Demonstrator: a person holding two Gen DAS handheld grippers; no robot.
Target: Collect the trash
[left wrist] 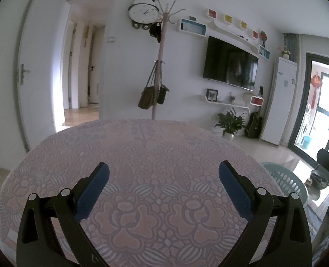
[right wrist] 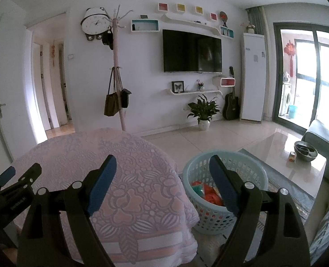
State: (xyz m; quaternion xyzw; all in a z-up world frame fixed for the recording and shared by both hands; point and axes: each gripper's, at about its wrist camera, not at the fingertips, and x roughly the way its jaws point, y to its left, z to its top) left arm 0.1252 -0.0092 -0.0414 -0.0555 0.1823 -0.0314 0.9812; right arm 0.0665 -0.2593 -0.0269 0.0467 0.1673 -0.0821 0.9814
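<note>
My left gripper (left wrist: pixel 164 174) is open and empty above the round table with a pink floral cloth (left wrist: pixel 142 155). My right gripper (right wrist: pixel 162 168) is open and empty, over the table's right edge (right wrist: pixel 155 155) and the light blue laundry basket (right wrist: pixel 249 164) on the floor. The basket holds orange and green wrappers (right wrist: pixel 208 194). The basket's rim also shows in the left wrist view (left wrist: pixel 284 175). The left gripper shows at the left edge of the right wrist view (right wrist: pixel 19 173). No trash shows on the table.
A coat stand with bags (right wrist: pixel 117 93) stands behind the table. A potted plant (right wrist: pixel 203 113), a guitar (right wrist: pixel 231 106) and a wall TV (right wrist: pixel 192 51) are at the far wall. A glass coffee table (right wrist: pixel 282 155) with a dark bowl (right wrist: pixel 305 151) is at right.
</note>
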